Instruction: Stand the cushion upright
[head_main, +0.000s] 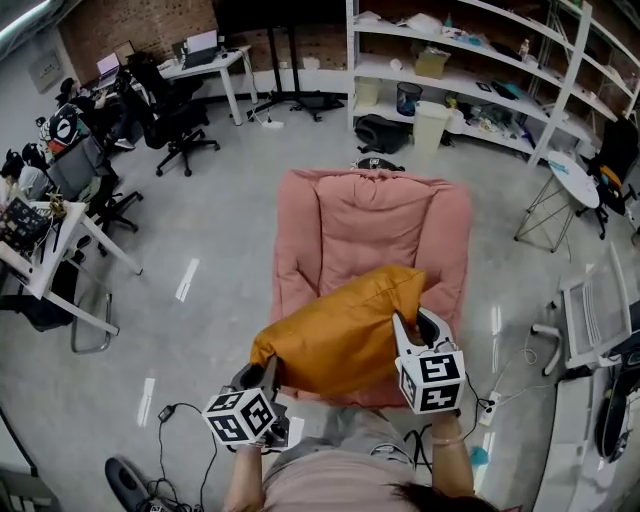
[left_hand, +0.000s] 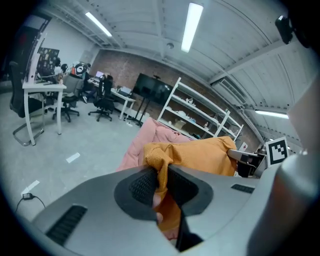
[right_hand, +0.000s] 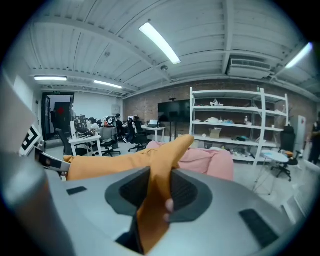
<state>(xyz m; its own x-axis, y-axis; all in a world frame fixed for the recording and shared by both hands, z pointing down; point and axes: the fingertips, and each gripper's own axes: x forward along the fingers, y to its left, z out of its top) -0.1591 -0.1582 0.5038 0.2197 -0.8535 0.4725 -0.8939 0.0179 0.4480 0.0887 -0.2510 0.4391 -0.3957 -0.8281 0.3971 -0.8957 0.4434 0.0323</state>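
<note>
room: grey floor (head_main: 200, 200), white shelving (head_main: 480, 70) | pink armchair (head_main: 370, 230) | left tool (left_hand: 161, 181), right tool (right_hand: 159, 190) grip cushion (head_main: 340, 335)

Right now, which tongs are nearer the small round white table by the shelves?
Right. The right tongs grip the orange cushion at its corner toward the round table; the left tongs grip the opposite corner, farther away.
</note>
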